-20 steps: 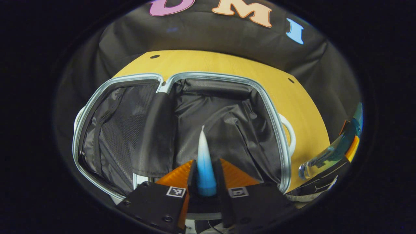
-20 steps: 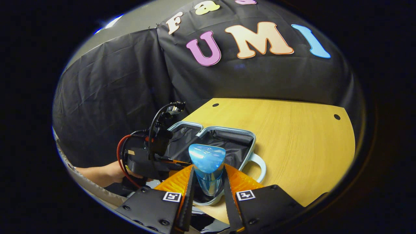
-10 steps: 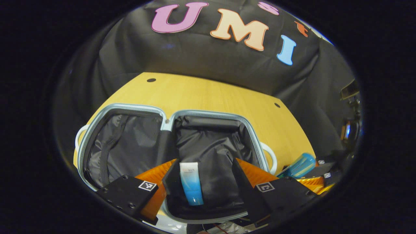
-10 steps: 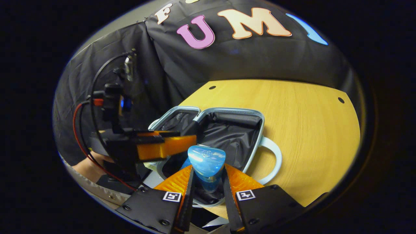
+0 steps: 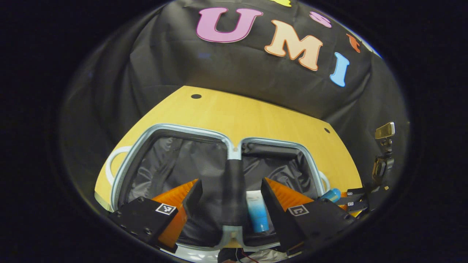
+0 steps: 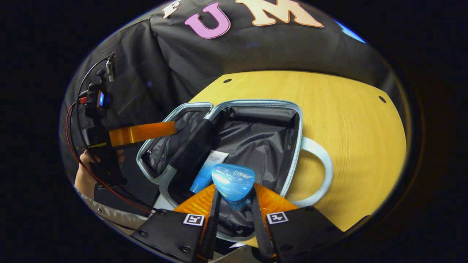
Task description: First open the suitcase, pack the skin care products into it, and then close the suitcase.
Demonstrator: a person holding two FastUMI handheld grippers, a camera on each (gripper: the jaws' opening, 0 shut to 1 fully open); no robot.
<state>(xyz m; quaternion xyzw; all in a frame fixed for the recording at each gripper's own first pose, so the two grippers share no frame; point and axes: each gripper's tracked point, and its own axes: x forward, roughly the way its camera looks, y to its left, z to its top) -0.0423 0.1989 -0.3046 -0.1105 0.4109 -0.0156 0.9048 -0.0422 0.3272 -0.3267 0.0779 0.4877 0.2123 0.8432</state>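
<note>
Right gripper [image 6: 234, 204]: fingers closed on a translucent blue bottle [image 6: 233, 184], held above the near end of the open suitcase [image 6: 298, 120]. Left gripper [image 5: 227, 195]: fingers spread wide, nothing between them, poised over the suitcase's near rim. A white-and-blue tube [image 5: 256, 213] lies in the right-hand compartment, just beside the central black divider [image 5: 234, 190]. The suitcase lies flat at the near edge of the wooden bench [image 6: 347, 120]
</note>
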